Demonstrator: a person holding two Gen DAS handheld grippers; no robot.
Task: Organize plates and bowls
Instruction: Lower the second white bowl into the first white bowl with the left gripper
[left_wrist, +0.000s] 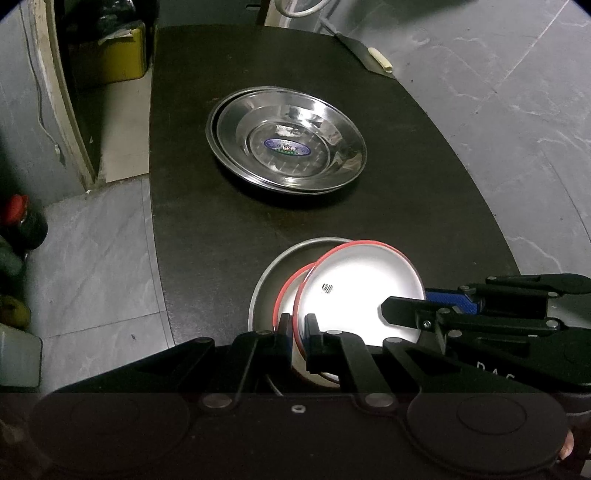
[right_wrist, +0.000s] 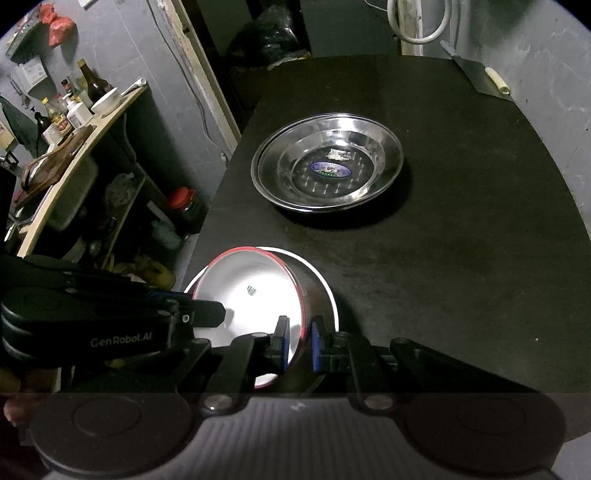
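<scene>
Bowls with white insides and thin red rims sat at the near edge of a dark table (left_wrist: 424, 206). Two such bowls could be counted in the left wrist view: a tilted upper bowl (left_wrist: 360, 284), brightly lit and marked with a small dark logo, and a lower bowl (left_wrist: 286, 299) showing only as a red arc beside it. Both lay inside a shallow grey metal pan (left_wrist: 266, 280), whose pale rim ringed them.

The left gripper (left_wrist: 297, 334) was pinched on the upper bowl's near-left rim, one finger on each side of the wall. The right gripper (right_wrist: 297, 341) was pinched on the same bowl's opposite rim, its blue pads (right_wrist: 316, 347) pressed against the wall.

Farther back, near the table's middle and well apart from the bowls, stood a stack of steel plates (left_wrist: 288, 138). Two nested rims were visible; the top plate carried an oval blue sticker (left_wrist: 286, 146) at its centre. A dark flat item with a pale strip (left_wrist: 380, 59) lay at the far right edge.
</scene>
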